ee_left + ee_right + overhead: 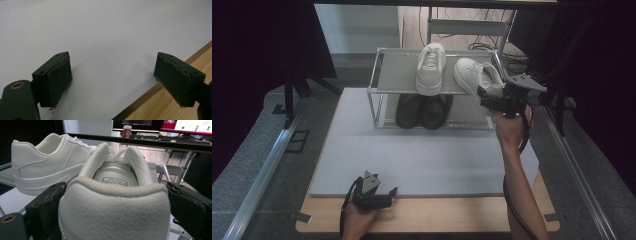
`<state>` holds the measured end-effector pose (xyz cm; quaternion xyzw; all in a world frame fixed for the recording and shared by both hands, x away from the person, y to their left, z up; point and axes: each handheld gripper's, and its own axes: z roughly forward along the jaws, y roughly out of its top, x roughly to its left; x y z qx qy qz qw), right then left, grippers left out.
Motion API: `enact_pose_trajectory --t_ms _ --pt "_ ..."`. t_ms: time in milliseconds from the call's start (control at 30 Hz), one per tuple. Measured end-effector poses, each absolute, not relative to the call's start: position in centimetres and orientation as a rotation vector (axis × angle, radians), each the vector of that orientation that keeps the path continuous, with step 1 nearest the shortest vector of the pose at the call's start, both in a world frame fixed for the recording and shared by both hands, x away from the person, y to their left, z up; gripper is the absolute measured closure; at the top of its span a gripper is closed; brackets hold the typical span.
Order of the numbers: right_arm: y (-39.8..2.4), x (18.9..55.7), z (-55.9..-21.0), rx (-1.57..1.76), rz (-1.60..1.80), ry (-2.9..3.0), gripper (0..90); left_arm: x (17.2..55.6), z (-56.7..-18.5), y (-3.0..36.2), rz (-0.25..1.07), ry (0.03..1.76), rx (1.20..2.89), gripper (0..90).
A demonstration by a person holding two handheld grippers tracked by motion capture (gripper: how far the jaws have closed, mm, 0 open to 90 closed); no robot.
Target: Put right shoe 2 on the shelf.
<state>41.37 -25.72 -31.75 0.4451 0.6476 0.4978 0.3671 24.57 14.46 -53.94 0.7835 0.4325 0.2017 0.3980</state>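
My high view looked down over the table (427,212); each gripper view sat close behind its jaws, the right sharing the rack's (379,85) shoes.

White sneakers (472,75), black shoes (422,111), grey mat (412,155).

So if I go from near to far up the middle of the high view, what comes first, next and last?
Wooden table edge → grey mat → black shoes on the rack's lower shelf → white shoe on the top shelf.
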Motion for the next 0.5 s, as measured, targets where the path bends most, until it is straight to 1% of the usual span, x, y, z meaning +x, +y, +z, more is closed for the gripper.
enact_pose_trajectory --t_ms 500 --pt "-26.7 39.3 -30.8 1.104 1.301 1.698 5.2 24.6 -53.9 14.5 0.513 1.093 1.985 14.2"
